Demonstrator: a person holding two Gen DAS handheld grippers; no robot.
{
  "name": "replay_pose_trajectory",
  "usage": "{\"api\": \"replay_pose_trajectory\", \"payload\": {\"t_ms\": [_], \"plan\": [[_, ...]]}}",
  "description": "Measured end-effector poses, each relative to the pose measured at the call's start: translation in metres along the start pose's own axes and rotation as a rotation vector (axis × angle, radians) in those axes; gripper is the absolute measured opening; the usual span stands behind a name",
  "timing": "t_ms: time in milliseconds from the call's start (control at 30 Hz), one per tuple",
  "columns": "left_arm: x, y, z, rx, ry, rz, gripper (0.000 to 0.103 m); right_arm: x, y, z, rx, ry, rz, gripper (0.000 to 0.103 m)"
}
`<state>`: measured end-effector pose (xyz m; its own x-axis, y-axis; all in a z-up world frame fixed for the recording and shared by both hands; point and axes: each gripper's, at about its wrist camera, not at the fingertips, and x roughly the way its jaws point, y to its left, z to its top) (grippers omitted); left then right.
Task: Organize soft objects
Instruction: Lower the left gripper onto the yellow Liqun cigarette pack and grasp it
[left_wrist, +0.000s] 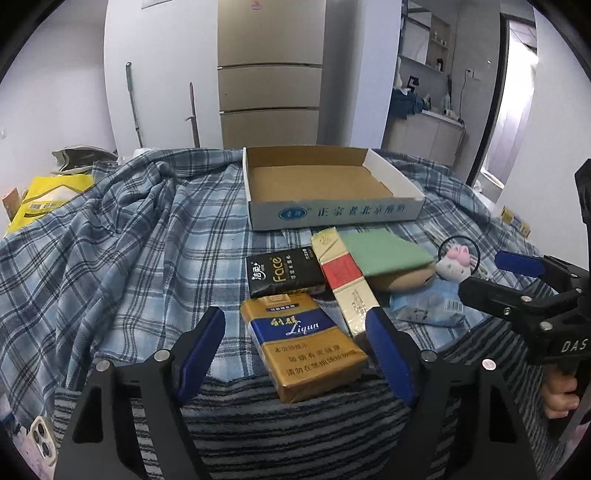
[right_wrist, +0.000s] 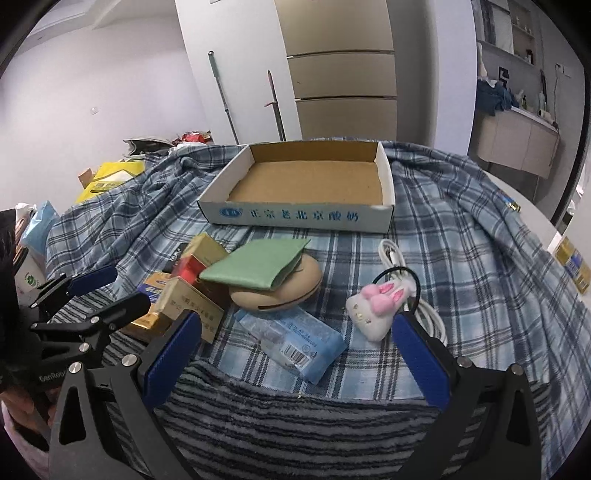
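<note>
On plaid cloth (left_wrist: 129, 229) | both tools apart, empty | white cable (right_wrist: 395, 254) only in right view

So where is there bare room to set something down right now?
The cardboard tray holds nothing. The plaid cloth lies bare left of the black tissue pack, and right of the white cable. The cluster from the cigarette packs to the bunny plush is crowded.

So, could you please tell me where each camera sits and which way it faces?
Left wrist: on the left gripper, angled down at the gold cigarette pack; own open fingers show, right gripper beside.
Right wrist: on the right gripper, angled down at the blue tissue pack; own open fingers show.
Shared: cardboard tray, green cloth.
</note>
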<state>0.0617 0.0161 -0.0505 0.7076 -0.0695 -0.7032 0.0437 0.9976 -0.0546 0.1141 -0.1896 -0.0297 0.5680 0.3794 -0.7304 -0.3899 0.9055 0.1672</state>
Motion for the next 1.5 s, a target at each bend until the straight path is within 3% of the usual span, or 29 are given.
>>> {"api": "replay_pose_trajectory", "payload": {"t_ms": [167, 400, 533, 733, 933, 1067, 1167, 1300, 1400, 1500], "plan": [[-0.001, -0.005, -0.001, 0.019, 0.014, -0.008, 0.081, 0.01, 0.002, -0.006, -0.031, 0.011, -0.035, 0.103], [0.016, -0.005, -0.002, 0.018, 0.107, 0.001, 0.081, 0.015, -0.002, -0.009, -0.024, 0.021, -0.033, 0.103], [0.023, -0.007, -0.003, 0.027, 0.14, -0.008, 0.07, 0.015, -0.003, -0.009, -0.019, 0.02, -0.035, 0.103], [0.013, -0.001, -0.004, 0.004, 0.116, -0.009, 0.06, 0.015, -0.005, -0.01, -0.009, 0.019, -0.032, 0.103], [-0.022, 0.002, -0.008, 0.023, 0.057, -0.021, 0.059, 0.014, -0.004, -0.009, -0.009, 0.015, -0.041, 0.103], [-0.047, 0.002, -0.013, 0.018, 0.035, -0.06, 0.059, 0.005, -0.004, -0.007, -0.009, -0.01, -0.044, 0.103], [-0.051, 0.001, -0.019, 0.024, 0.064, -0.077, 0.059, -0.001, -0.007, -0.003, 0.004, -0.001, -0.012, 0.102], [-0.047, 0.0, -0.029, 0.051, 0.096, -0.055, 0.059, 0.0, -0.007, 0.0, -0.009, 0.035, -0.006, 0.092], [-0.04, 0.004, -0.031, 0.032, 0.109, -0.057, 0.065, 0.0, -0.007, 0.0, -0.017, 0.046, -0.006, 0.091], [-0.035, 0.002, -0.029, 0.037, 0.104, -0.031, 0.08, -0.001, -0.006, -0.001, -0.019, 0.039, -0.005, 0.091]]}}
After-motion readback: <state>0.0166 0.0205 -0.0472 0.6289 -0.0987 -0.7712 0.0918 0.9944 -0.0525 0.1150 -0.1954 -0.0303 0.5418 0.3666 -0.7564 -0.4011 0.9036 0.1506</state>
